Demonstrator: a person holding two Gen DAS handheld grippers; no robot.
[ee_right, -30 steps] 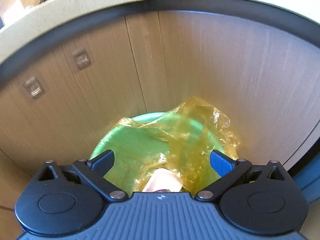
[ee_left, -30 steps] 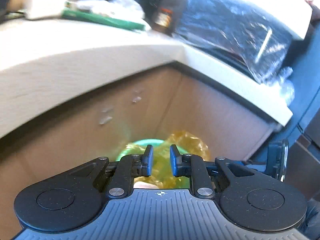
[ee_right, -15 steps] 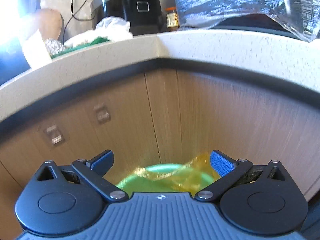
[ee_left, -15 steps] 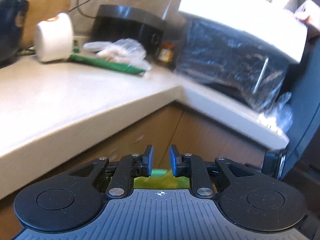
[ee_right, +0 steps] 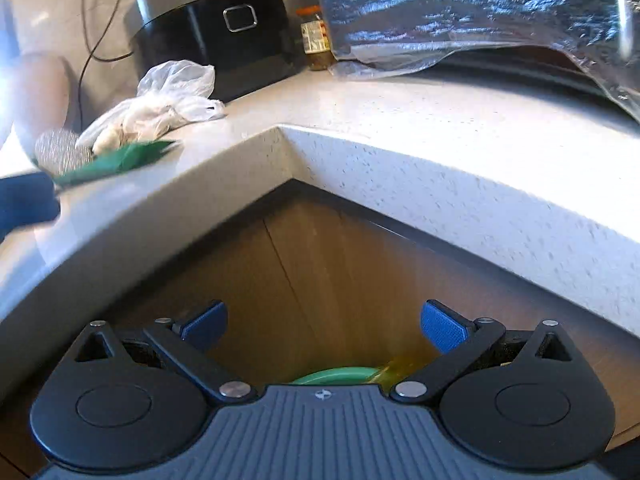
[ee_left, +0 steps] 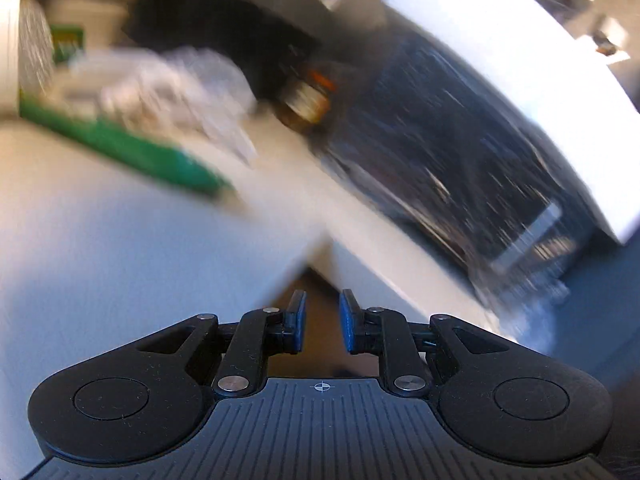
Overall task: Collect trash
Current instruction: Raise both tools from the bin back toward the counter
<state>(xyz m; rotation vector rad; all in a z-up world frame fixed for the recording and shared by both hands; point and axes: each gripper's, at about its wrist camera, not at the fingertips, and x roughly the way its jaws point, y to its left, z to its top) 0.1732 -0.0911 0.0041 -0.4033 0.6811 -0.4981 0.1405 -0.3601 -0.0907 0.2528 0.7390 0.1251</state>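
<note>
A crumpled clear plastic bag (ee_right: 168,100) lies on the pale countertop (ee_right: 400,120), partly over a flat green packet (ee_right: 120,158). The left wrist view shows both blurred, bag (ee_left: 176,88) and packet (ee_left: 120,148), ahead and to the left. My left gripper (ee_left: 322,320) hovers over the counter's inner corner, its jaws a small gap apart with nothing between them. My right gripper (ee_right: 324,326) is wide open and empty in front of the corner cabinet. Just below it peeks the rim of a green bin (ee_right: 336,376) with a yellow liner (ee_right: 400,366).
A black cooker (ee_right: 216,24) and a small jar (ee_right: 316,38) stand at the back of the counter. A large appliance wrapped in crinkled film (ee_right: 460,4) fills the right side. A blurred blue shape (ee_right: 24,200) sits at the left edge.
Both grippers have risen from over the bin to counter height. The bin has dropped out of the left view and nearly out of the right. Neither gripper's jaws have moved.
</note>
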